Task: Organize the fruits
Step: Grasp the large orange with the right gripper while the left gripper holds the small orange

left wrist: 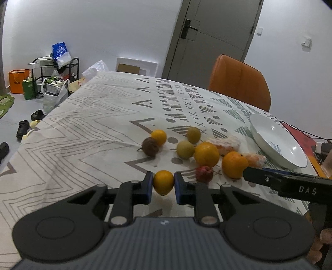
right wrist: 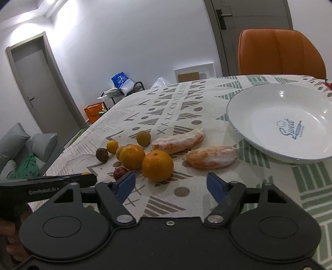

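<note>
Both views are evenly lit by soft indoor light, with a cool, slightly bluish cast on the white wall (right wrist: 128,41). In the right wrist view the brightest patch lies on the ceiling (right wrist: 41,12) at upper left, washing out the wall just below it. Small glare spots sit on the white plate (right wrist: 259,99). The fruits cast only faint, short shadows on the bench (left wrist: 93,124). Fisheye distortion bends the door (left wrist: 207,35) and wall lines near the edges, and the frame corners go dark. The small orange (left wrist: 163,182) nearest the left lens looks slightly soft.
</note>
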Tool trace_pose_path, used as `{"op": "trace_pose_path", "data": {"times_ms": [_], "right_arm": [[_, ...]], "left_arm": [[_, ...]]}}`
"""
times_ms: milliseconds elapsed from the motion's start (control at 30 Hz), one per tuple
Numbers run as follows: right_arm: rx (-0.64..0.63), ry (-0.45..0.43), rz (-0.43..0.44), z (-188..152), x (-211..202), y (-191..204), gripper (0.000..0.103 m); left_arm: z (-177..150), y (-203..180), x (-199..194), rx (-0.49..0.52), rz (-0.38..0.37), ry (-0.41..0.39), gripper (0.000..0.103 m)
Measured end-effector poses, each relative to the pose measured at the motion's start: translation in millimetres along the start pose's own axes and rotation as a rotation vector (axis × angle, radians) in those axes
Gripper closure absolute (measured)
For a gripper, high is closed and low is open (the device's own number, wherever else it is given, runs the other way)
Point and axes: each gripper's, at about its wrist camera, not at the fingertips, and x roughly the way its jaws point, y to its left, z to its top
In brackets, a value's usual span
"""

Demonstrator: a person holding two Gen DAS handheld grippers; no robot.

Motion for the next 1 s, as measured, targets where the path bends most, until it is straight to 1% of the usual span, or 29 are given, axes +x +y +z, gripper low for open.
{"op": "trace_pose_path", "data": {"times_ms": [167,367,400,433,467,533,633,733,833,1000], "right_arm": [[-0.015,-0.004,0.016,4,7,6,0.033],[-0.023,0.005,0.014,5,20,8,0.035],[-0.020,0.010,0.012,5,23,8,0.040],[-0.017,0.016,0.017,3,25,7,0.049],[-0.015,0.013,0.019,2,26,6,0.053],[-0.009,0.006,0.037,0,26,5,0.067],[0.019,0.002,0.060,-1,23,2,0.068],[0.040,-0.009,0.071,-5,16,-3,0.069],[0.055,-0.016,0.075,-8,8,-8,0.069],[0.057,-0.053,0.071,-10,-8,-14,0.069]], "left_arm": [[2,5,-6,-0.007,0.008,-0.012,0.083],[3,8,-12,-0.004,0.011,-0.022,0.083],[3,7,-12,-0.003,0.010,-0.021,0.083],[3,7,-12,-0.002,0.008,-0.019,0.083],[3,7,-11,-0.001,0.006,-0.015,0.083],[4,4,-9,0.007,0.003,-0.010,0.083],[5,-1,-10,0.031,0.003,-0.016,0.083],[6,-5,-10,0.034,-0.002,-0.020,0.083],[6,-11,-10,0.041,-0.009,-0.023,0.083],[8,-25,-8,0.063,-0.030,-0.030,0.083]]}}
